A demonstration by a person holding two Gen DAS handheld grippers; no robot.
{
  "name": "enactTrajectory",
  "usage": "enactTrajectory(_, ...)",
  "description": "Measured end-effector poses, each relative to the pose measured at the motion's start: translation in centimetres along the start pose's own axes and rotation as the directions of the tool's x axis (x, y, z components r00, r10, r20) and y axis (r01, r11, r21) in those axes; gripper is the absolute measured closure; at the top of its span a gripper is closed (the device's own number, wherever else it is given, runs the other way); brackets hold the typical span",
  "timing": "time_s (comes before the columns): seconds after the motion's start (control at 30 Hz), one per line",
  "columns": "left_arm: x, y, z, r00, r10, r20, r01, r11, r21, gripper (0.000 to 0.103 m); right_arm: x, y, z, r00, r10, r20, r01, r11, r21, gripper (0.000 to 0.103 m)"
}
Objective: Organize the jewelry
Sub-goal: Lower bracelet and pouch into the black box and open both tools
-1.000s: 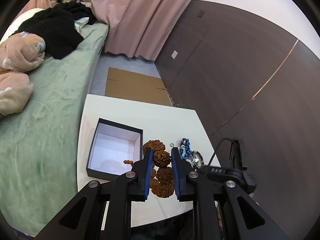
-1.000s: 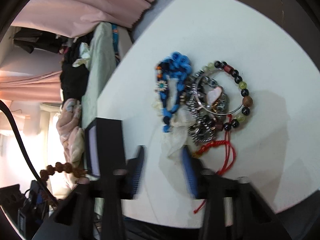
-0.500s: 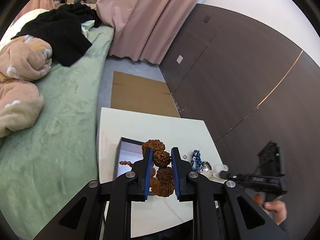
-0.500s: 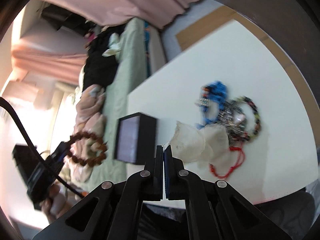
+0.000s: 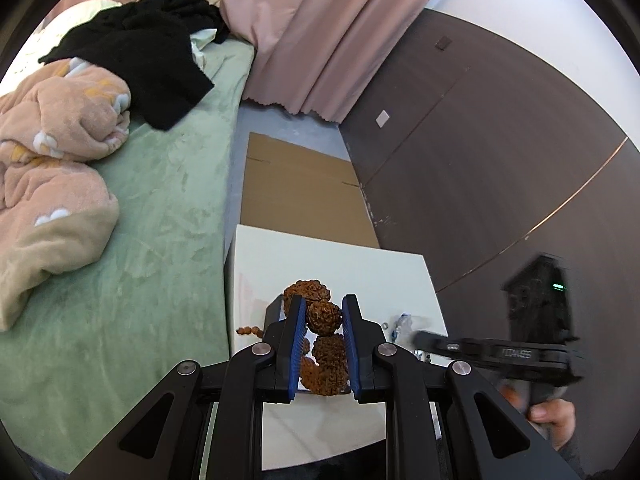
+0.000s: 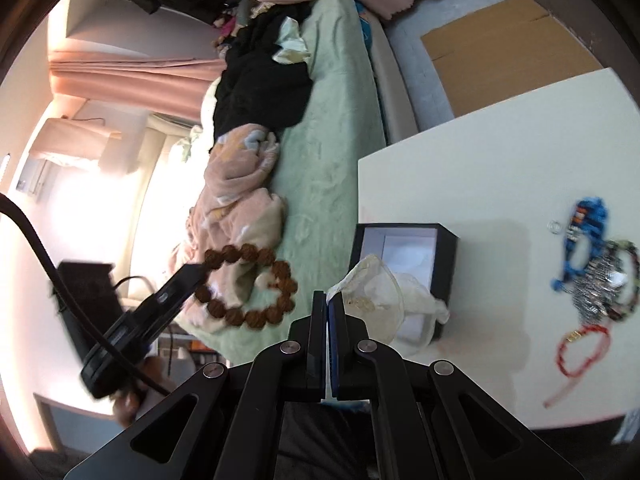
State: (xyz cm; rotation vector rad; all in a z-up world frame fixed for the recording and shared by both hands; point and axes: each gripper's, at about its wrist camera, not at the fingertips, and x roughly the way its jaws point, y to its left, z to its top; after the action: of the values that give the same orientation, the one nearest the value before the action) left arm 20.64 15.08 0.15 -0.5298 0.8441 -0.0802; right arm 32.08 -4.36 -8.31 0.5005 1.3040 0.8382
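Brown seed-bead bracelet (image 5: 323,317) was gripped in left gripper (image 5: 323,322) jaws; sheer pouch (image 6: 376,292) was pinched by right gripper (image 6: 328,312) jaws above black box (image 6: 444,256).

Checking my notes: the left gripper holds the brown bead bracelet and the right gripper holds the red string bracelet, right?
Not quite. The right gripper pinches a sheer pouch; the red string bracelet lies on the table, per the right wrist view. The left gripper does hold the brown bead bracelet.
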Motion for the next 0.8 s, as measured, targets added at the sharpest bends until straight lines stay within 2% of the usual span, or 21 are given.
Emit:
enactTrajectory(0.03, 0.1, 0.1, 0.0, 1.0, -0.004, 0.014, 0.004, 1.0, 0.01, 0.084, 1.3, -0.2, 0.3, 0.999, -0.006, -0.034, 0.006, 1.0, 0.01, 0.095)
enactTrajectory(0.07, 0.2, 0.2, -0.1, 1.0, -0.005, 0.026, 0.005, 1.0, 0.017, 0.084, 2.4, -0.4, 0.3, 0.998, 0.001, -0.063, 0.001, 1.0, 0.019, 0.084)
enactTrajectory(0.1, 0.3, 0.2, -0.2, 0.999, -0.005, 0.034, 0.004, 1.0, 0.022, 0.084, 3.1, -0.5, 0.1, 0.998, 0.006, -0.067, -0.005, 1.0, 0.017, 0.064)
enactTrajectory(0.17, 0.3, 0.3, -0.8, 0.997, -0.014, 0.07, 0.012, 0.999, 0.041, 0.084, 3.3, -0.7, -0.3, 0.999, -0.014, -0.04, 0.013, 1.0, -0.009, 0.044)
enactTrajectory(0.27, 0.1, -0.3, -1.4, 0.995, -0.029, 0.094, 0.022, 0.997, 0.075, 0.084, 2.2, -1.3, -1.6, 0.999, -0.023, 0.03, 0.024, 0.999, -0.028, 0.043)
enactTrajectory(0.33, 0.1, -0.7, -1.8, 0.994, -0.043, 0.096, 0.034, 0.995, 0.094, 0.084, 0.5, -1.8, -3.2, 0.995, -0.029, 0.092, 0.032, 0.999, -0.03, 0.043)
enactTrajectory(0.5, 0.5, -2.3, -2.1, 0.991, -0.09, 0.097, 0.078, 0.99, 0.119, 0.084, -4.3, -2.5, -7.1, 0.981, -0.076, 0.18, 0.082, 0.996, -0.027, 0.043)
enactTrajectory(0.6, 1.5, -3.8, -2.2, 0.993, -0.1, 0.068, 0.09, 0.987, 0.135, 0.084, -7.4, -3.6, -9.5, 0.971, -0.105, 0.215, 0.105, 0.994, 0.013, 0.043)
enactTrajectory(0.7, 2.3, -5.0, -2.7, 0.995, -0.074, 0.065, 0.063, 0.986, 0.152, 0.084, -9.3, -4.1, -11.1, 0.961, -0.126, 0.245, 0.124, 0.992, 0.021, 0.043)
enactTrajectory(0.8, 3.5, -5.3, -3.1, 0.996, -0.076, 0.037, 0.07, 0.99, 0.123, 0.084, -10.9, -5.3, -12.3, 0.953, -0.147, 0.263, 0.137, 0.989, 0.056, 0.043)
